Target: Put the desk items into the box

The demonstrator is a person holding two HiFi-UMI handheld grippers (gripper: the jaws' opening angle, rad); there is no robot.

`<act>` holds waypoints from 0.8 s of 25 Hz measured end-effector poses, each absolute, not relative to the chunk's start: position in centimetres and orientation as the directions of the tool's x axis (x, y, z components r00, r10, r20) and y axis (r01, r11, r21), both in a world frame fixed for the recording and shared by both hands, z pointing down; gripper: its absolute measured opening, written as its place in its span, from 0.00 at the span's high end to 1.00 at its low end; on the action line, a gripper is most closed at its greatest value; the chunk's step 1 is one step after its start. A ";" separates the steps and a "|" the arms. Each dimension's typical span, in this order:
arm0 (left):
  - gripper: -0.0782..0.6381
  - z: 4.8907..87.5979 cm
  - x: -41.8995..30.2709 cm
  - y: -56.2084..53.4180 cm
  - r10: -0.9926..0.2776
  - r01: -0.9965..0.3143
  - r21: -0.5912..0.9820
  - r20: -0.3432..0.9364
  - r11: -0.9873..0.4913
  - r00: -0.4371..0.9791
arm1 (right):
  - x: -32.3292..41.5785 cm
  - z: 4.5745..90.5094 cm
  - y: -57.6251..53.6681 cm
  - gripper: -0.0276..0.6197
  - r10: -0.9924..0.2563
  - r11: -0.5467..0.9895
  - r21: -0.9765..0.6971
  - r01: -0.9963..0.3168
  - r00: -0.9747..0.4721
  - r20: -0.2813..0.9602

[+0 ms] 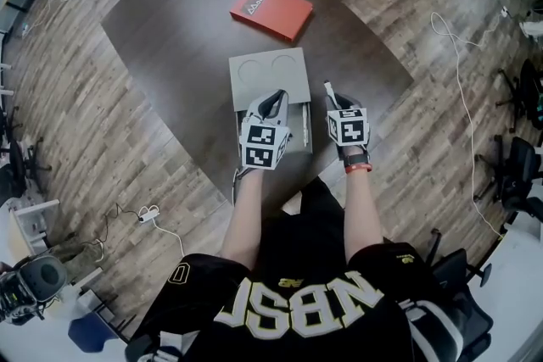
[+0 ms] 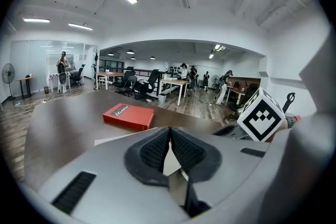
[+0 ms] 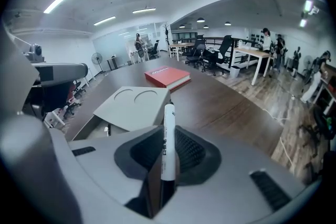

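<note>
Head view: the left tongs point(image 1: 277, 100) hang over the grey box point(image 1: 267, 68) on the worktop point(image 1: 170, 30). Left gripper view: they are pressed together, with nothing between them. Right gripper view: the right tongs point(image 3: 169, 152) clamp a white marker pen point(image 3: 168, 118) upright. It would be best carried left of them, over the box's open gap, before they loosen.

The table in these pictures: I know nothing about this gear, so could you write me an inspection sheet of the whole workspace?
Surface: dark table with a wood-grain top.
Job's things: grey box, its lid covering the far part; red book beyond it; white marker.
Clutter: nothing seen.
Grippers: left gripper over the box, fingers together, nothing between them; right gripper beside the box, fingers closed on the marker.
Cables: white cable and power strip, both on the floor.
Surroundings: wood floor, office chairs, desks and people far off.
</note>
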State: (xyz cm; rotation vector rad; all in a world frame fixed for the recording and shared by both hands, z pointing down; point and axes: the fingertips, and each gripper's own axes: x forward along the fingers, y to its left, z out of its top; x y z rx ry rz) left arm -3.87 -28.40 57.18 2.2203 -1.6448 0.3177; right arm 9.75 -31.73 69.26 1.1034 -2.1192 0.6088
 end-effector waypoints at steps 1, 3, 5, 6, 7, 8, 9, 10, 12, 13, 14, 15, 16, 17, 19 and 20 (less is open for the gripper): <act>0.86 57.1 -3.9 -28.0 -0.876 -0.955 0.149 0.382 -0.255 0.294 | 9.7 69.0 -31.3 0.84 -0.533 0.537 -0.095 -0.838 -0.424 0.732; 0.86 57.1 -4.1 -27.3 -0.879 -0.957 0.152 0.380 -0.248 0.289 | 9.5 68.6 -30.3 0.84 -0.536 0.545 -0.087 -0.834 -0.426 0.729; 0.86 57.1 -4.3 -26.6 -0.880 -0.957 0.157 0.379 -0.244 0.286 | 9.2 68.3 -29.4 0.84 -0.534 0.556 -0.080 -0.827 -0.430 0.728; 0.86 57.0 -4.5 -26.3 -0.880 -0.957 0.159 0.379 -0.242 0.286 | 9.0 68.3 -28.9 0.84 -0.532 0.562 -0.078 -0.823 -0.432 0.728; 0.86 57.0 -4.6 -25.9 -0.881 -0.957 0.162 0.378 -0.240 0.285 | 8.8 68.2 -28.5 0.84 -0.529 0.568 -0.078 -0.819 -0.436 0.728; 0.86 57.0 -4.8 -25.5 -0.882 -0.958 0.164 0.378 -0.236 0.282 | 8.4 68.2 -28.0 0.84 -0.525 0.574 -0.079 -0.815 -0.440 0.728; 0.86 56.9 -5.1 -25.2 -0.883 -0.959 0.165 0.378 -0.232 0.279 | 8.1 68.2 -27.7 0.84 -0.520 0.579 -0.083 -0.811 -0.446 0.728; 0.86 56.9 -5.3 -24.8 -0.884 -0.960 0.165 0.378 -0.226 0.274 | 7.7 68.3 -27.4 0.84 -0.514 0.585 -0.088 -0.806 -0.453 0.728; 0.86 56.8 -5.9 -24.2 -0.887 -0.963 0.165 0.379 -0.215 0.263 | 7.0 68.4 -26.8 0.84 -0.500 0.599 -0.097 -0.795 -0.466 0.730; 0.86 56.8 -6.2 -23.9 -0.888 -0.964 0.164 0.380 -0.209 0.257 | 6.6 68.4 -26.4 0.84 -0.493 0.607 -0.101 -0.788 -0.473 0.730; 0.86 56.9 -6.6 -23.6 -0.890 -0.966 0.163 0.382 -0.201 0.250 | 6.1 68.4 -26.1 0.84 -0.486 0.615 -0.106 -0.781 -0.481 0.729; 0.86 56.9 -7.1 -23.2 -0.891 -0.968 0.164 0.386 -0.191 0.241 | 5.5 68.5 -25.8 0.84 -0.480 0.623 -0.111 -0.774 -0.490 0.728; 0.86 57.0 -7.7 -22.9 -0.892 -0.970 0.164 0.389 -0.179 0.230 | 4.9 68.5 -25.5 0.84 -0.472 0.632 -0.115 -0.766 -0.499 0.727; 0.86 57.2 -8.2 -22.6 -0.894 -0.972 0.165 0.392 -0.166 0.219 | 4.2 68.5 -25.3 0.84 -0.464 0.641 -0.120 -0.758 -0.507 0.726; 0.86 57.4 -9.3 -22.0 -0.896 -0.976 0.166 0.397 -0.141 0.197 | 2.9 68.7 -24.8 0.84 -0.446 0.660 -0.129 -0.740 -0.524 0.726; 0.86 57.5 -9.8 -21.8 -0.897 -0.978 0.167 0.400 -0.129 0.187 | 2.3 68.8 -24.6 0.84 -0.435 0.671 -0.135 -0.729 -0.534 0.725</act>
